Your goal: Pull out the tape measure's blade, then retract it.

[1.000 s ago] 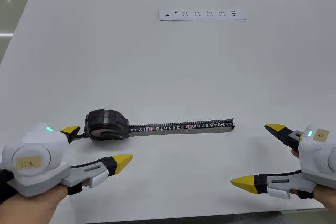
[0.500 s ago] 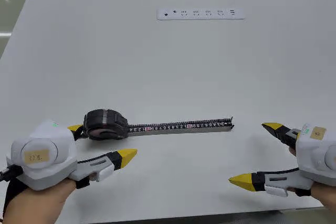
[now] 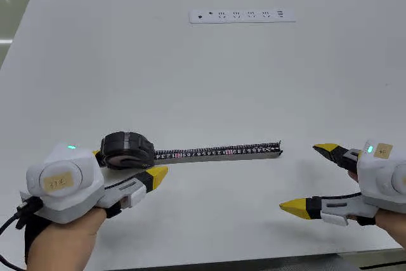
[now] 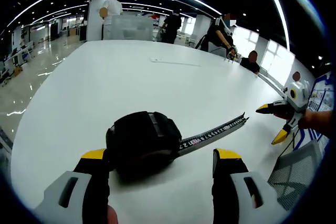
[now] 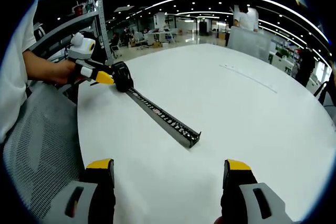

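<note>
The tape measure lies near the left of the white table [image 3: 190, 80]: its black case [image 3: 128, 150] holds the wound part of the blade [image 3: 219, 152], and the rest runs out flat to the right, numbered face up, ending in the hook [image 3: 278, 148]. The left gripper [image 3: 127, 164] has its jaws apart, one on each side of the case; the near yellow tip sits just beside the case with a gap showing, and whether the far tip touches it I cannot tell. In the left gripper view the case [image 4: 143, 140] sits between the two jaws of the left gripper [image 4: 160, 156], with the blade [image 4: 215, 129] leading away toward the right gripper [image 4: 270, 124]. The right gripper [image 3: 309, 177] hovers just right of the hook, jaws wide apart and empty. A white power strip [image 3: 242, 16] lies at the far side. Against a second ago, the left gripper has moved forward so that the case now lies between its jaws, where it had been short of it; the case, blade and right gripper are about where they were.
</note>
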Motion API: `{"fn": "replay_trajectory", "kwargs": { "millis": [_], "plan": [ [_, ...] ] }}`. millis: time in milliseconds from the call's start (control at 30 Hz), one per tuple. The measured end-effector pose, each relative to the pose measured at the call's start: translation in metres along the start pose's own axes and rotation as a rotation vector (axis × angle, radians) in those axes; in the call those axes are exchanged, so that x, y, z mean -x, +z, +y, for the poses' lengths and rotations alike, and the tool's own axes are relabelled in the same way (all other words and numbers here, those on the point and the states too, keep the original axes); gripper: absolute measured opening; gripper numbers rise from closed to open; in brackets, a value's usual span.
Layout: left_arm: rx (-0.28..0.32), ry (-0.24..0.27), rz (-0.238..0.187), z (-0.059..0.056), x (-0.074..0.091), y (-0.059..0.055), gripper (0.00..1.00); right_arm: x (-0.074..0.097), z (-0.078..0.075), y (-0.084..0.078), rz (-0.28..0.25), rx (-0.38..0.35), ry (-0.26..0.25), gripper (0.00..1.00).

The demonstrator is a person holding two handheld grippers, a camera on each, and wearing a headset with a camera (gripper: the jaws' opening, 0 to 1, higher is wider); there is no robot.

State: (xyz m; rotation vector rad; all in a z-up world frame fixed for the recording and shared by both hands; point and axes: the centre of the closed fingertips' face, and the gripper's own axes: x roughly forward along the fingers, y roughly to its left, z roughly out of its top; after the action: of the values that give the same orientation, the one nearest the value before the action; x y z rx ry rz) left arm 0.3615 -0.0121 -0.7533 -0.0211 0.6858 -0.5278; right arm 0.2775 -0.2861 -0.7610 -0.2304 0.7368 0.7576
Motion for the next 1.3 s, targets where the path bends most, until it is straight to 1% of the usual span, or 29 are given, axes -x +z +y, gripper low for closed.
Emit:
{"fn": "replay_trajectory", "kwargs": {
  "millis": [133,167,200,233,267,333,367,467,500,567,600,667,733,800,933,967,1100,1167,1233,1300],
  "plan": [
    [0.018,0.025,-0.01,0.002,-0.002,0.001,0.76,-0.003,-0.003,0.001,0.012,0.015,0.009,0.81],
    [0.037,0.034,-0.021,0.003,-0.003,0.002,0.75,-0.004,-0.004,0.001,0.013,0.018,0.01,0.81],
    [0.047,0.044,-0.023,0.006,-0.003,0.002,0.73,-0.004,-0.005,0.002,0.015,0.02,0.014,0.8],
    [0.046,0.046,-0.022,0.007,-0.004,0.003,0.72,-0.005,-0.006,0.002,0.016,0.02,0.017,0.79],
    [0.062,0.053,-0.027,0.008,-0.005,0.004,0.71,-0.006,-0.007,0.004,0.017,0.025,0.019,0.79],
    [0.066,0.061,-0.029,0.007,-0.005,0.005,0.71,-0.006,-0.008,0.005,0.017,0.034,0.028,0.75],
    [0.079,0.069,-0.035,0.006,-0.006,0.006,0.72,-0.007,-0.008,0.006,0.019,0.037,0.033,0.74],
    [0.089,0.103,-0.038,0.009,-0.008,0.006,0.71,-0.01,-0.011,0.008,0.03,0.059,0.047,0.7],
    [0.085,0.119,-0.035,0.01,-0.009,0.005,0.7,-0.01,-0.012,0.008,0.034,0.064,0.056,0.66],
    [0.092,0.136,-0.04,0.01,-0.01,0.006,0.7,-0.012,-0.012,0.008,0.049,0.074,0.067,0.62],
    [0.096,0.148,-0.042,0.011,-0.011,0.006,0.7,-0.013,-0.012,0.007,0.057,0.087,0.081,0.6],
    [0.109,0.16,-0.053,0.012,-0.011,0.007,0.7,-0.014,-0.013,0.007,0.07,0.107,0.084,0.54],
    [0.102,0.175,-0.05,0.011,-0.011,0.007,0.7,-0.017,-0.013,0.007,0.074,0.11,0.094,0.53],
    [0.11,0.189,-0.051,0.012,-0.011,0.007,0.7,-0.019,-0.014,0.004,0.098,0.147,0.099,0.51],
    [0.12,0.215,-0.046,0.015,-0.012,0.008,0.68,-0.024,-0.016,0.006,0.103,0.161,0.11,0.48],
    [0.114,0.223,-0.041,0.016,-0.012,0.007,0.67,-0.024,-0.017,0.007,0.105,0.166,0.113,0.47],
    [0.11,0.24,-0.04,0.016,-0.013,0.007,0.67,-0.027,-0.022,0.009,0.119,0.204,0.122,0.42],
    [0.104,0.249,-0.038,0.017,-0.013,0.006,0.67,-0.028,-0.026,0.011,0.116,0.226,0.123,0.39],
    [0.111,0.257,-0.04,0.017,-0.014,0.006,0.67,-0.029,-0.029,0.013,0.121,0.233,0.127,0.37],
    [0.111,0.264,-0.04,0.018,-0.014,0.006,0.68,-0.031,-0.032,0.014,0.128,0.257,0.131,0.34]
  ]
}}
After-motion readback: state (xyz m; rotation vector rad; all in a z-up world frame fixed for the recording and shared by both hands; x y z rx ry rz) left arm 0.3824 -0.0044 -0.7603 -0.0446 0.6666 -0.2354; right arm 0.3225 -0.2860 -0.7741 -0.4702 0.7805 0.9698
